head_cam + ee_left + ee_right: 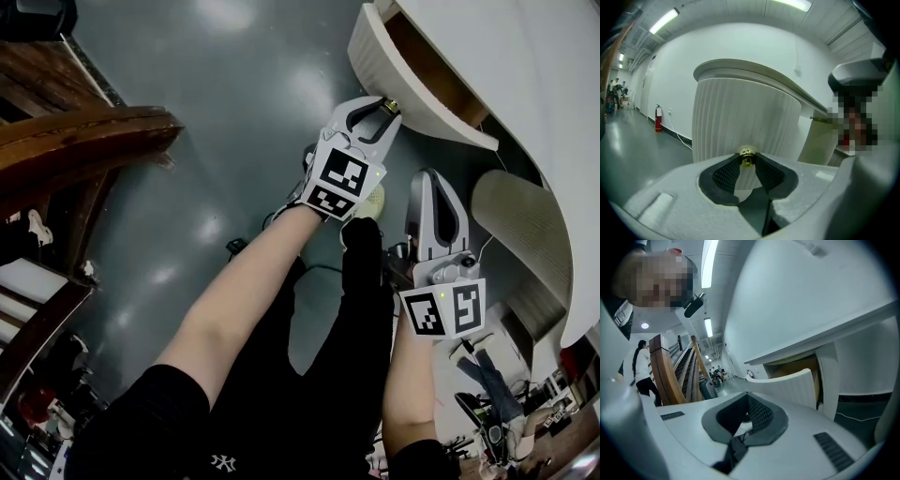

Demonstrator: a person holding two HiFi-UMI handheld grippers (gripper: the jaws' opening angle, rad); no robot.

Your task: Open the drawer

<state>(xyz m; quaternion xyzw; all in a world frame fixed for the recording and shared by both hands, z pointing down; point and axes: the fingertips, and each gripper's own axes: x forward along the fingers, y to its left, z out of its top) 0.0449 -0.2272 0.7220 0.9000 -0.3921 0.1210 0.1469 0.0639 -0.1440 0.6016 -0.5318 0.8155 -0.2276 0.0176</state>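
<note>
1. Nearest me, my left forearm [244,281] reaches toward the far right.
2. The white desk [534,84] fills the far right.
3. Its drawer [373,58] stands pulled out to the left, with its ribbed front facing me.
4. My left gripper [382,112] is at that front, jaws closed on the knob.
5. My right gripper [428,174] is just right of it and short of the drawer, jaws together and empty.
6. The gold knob [748,158] sits pinched between my left pads.
</note>
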